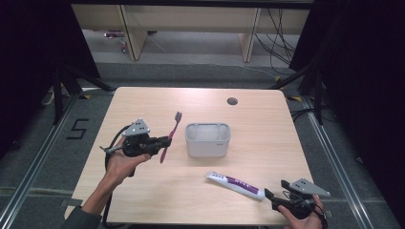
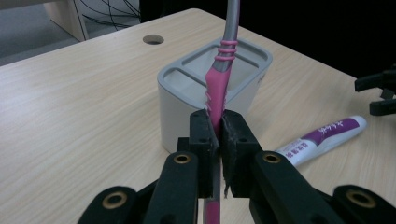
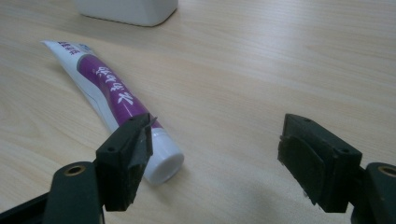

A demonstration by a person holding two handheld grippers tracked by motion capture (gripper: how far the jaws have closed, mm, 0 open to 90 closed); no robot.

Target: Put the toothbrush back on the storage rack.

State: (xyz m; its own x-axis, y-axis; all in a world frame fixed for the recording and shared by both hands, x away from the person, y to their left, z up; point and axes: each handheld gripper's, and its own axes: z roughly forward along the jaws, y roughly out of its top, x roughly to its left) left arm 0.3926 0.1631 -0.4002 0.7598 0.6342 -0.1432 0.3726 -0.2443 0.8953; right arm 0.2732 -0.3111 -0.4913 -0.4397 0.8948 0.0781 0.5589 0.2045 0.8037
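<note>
A: Left gripper (image 1: 165, 141) clenches the toothbrush (image 1: 171, 135), lifted left of the holder (image 1: 207, 139), long axis running away up the table.

B: Right gripper (image 3: 215, 163) gapes; the toothpaste (image 3: 109, 98) lies just ahead, cap toward it. The left gripper view shows the holder's slots.

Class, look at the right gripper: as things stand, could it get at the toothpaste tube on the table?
Probably yes. The right gripper sits open beside the capped end of the toothpaste tube, which lies flat on the bare table. Nothing stands between them; the holder is farther off.
</note>
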